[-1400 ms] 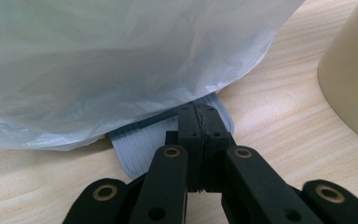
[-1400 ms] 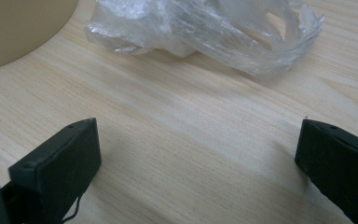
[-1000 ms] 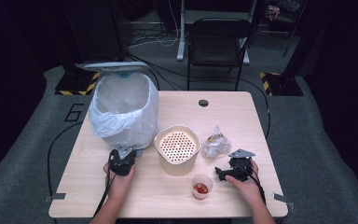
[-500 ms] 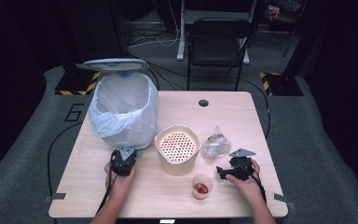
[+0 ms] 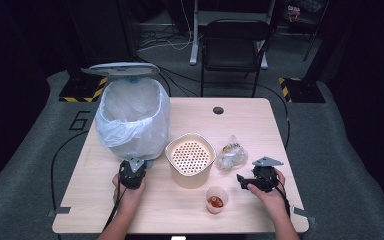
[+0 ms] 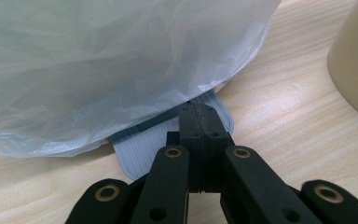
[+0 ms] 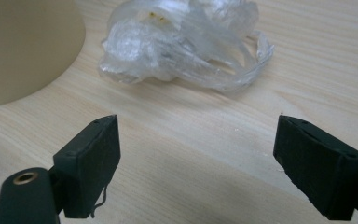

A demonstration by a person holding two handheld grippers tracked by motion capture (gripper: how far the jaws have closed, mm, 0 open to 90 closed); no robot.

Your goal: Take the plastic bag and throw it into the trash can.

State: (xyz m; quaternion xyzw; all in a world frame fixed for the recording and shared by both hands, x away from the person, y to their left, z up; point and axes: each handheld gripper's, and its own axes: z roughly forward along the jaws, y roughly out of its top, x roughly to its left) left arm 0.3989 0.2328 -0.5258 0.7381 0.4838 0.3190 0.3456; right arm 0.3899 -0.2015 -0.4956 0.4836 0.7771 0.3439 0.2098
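**Bin pedal held down, right gripper open near the crumpled wrap**

While our left gripper (image 5: 131, 173), jaws pressed together, rests on the ribbed grey pedal (image 6: 142, 144) of the bag-lined bin (image 5: 132, 117) at the table's left edge, our right gripper (image 5: 255, 179) has just narrowed slightly, though nothing sits between its wide jaws. The lid stands raised. The crinkly clear plastic wrap (image 7: 186, 39) lies just ahead, near the right edge, so we judge the grab comes next.

Bare table (image 7: 177, 140) before the jaws — crumpled wrapper (image 7: 186, 42) beyond
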